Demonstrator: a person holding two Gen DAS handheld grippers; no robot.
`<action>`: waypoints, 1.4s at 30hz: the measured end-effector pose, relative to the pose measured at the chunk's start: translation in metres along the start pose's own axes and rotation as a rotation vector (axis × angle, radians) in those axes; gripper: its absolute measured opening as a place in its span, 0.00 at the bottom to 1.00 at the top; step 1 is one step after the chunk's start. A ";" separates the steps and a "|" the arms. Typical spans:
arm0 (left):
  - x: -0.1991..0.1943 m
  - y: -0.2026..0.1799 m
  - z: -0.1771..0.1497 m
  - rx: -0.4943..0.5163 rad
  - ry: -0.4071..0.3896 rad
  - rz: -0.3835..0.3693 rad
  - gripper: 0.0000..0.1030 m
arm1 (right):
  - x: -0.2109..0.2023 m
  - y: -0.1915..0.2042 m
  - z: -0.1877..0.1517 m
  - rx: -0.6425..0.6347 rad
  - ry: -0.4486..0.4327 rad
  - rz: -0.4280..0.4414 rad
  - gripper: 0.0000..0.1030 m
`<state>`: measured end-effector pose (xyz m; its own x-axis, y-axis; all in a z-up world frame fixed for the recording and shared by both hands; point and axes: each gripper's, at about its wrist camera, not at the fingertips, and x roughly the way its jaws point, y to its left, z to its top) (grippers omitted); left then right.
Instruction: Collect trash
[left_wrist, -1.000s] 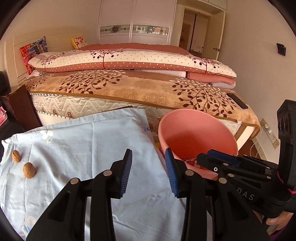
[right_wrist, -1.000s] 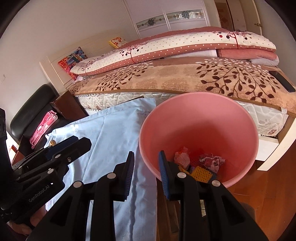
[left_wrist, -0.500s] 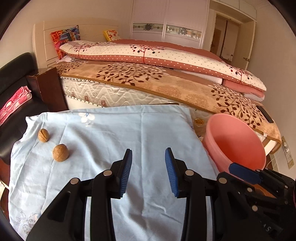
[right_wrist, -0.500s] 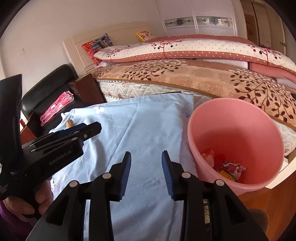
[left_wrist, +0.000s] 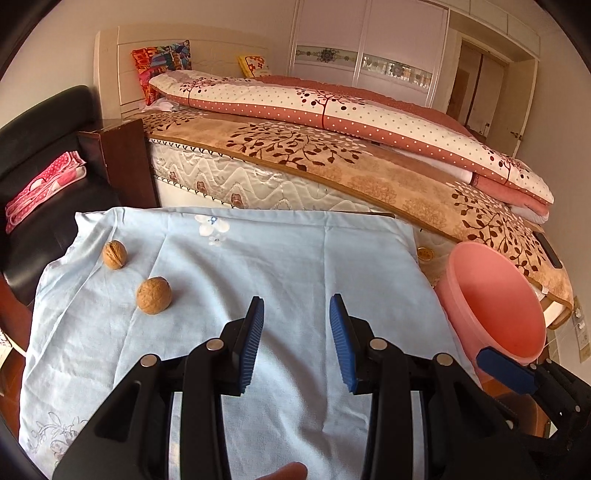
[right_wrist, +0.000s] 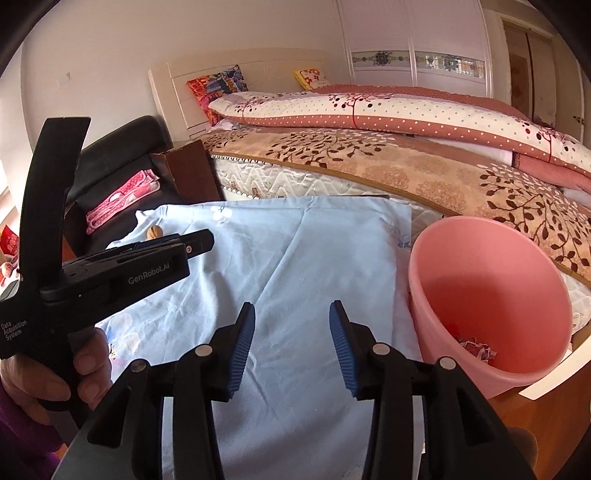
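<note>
Two walnuts lie on the light blue cloth (left_wrist: 280, 266): the near walnut (left_wrist: 153, 295) left of my left gripper (left_wrist: 296, 339), the far walnut (left_wrist: 115, 254) further left. My left gripper is open and holds nothing. In the right wrist view one walnut (right_wrist: 154, 232) peeks out behind the left gripper's fingers (right_wrist: 192, 242). My right gripper (right_wrist: 293, 341) hovers over the cloth (right_wrist: 295, 280) with its jaws opening and nothing between them. A pink bin (right_wrist: 491, 295) with crumpled wrappers (right_wrist: 476, 345) inside stands to its right; the left wrist view shows this bin (left_wrist: 495, 302) at the right.
A bed (left_wrist: 332, 162) with patterned quilts runs along the far side of the cloth. A black chair (left_wrist: 37, 155) holding a pink folded cloth (left_wrist: 44, 184) stands at the left beside a dark wooden nightstand (left_wrist: 125, 158). A hand (right_wrist: 85, 365) grips the left tool.
Both views have swung left from the pink bin toward the blue cloth, bringing the walnuts nearer centre. The right gripper's jaws have widened; the left gripper's gap is unchanged.
</note>
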<state>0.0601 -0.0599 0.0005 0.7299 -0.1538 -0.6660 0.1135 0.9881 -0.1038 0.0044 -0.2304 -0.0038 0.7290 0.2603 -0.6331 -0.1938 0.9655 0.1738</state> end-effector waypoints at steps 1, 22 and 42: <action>-0.001 0.000 0.000 0.002 -0.005 -0.001 0.36 | -0.002 -0.001 0.001 0.006 -0.015 -0.012 0.44; -0.029 -0.034 -0.008 0.081 -0.097 -0.101 0.36 | -0.044 -0.024 -0.003 0.134 -0.233 -0.315 0.58; -0.055 -0.060 -0.033 0.135 -0.122 -0.136 0.36 | -0.069 -0.011 -0.028 0.131 -0.324 -0.475 0.79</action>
<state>-0.0086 -0.1108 0.0192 0.7765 -0.2928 -0.5579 0.2999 0.9505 -0.0815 -0.0627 -0.2586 0.0166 0.8836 -0.2354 -0.4049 0.2709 0.9621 0.0320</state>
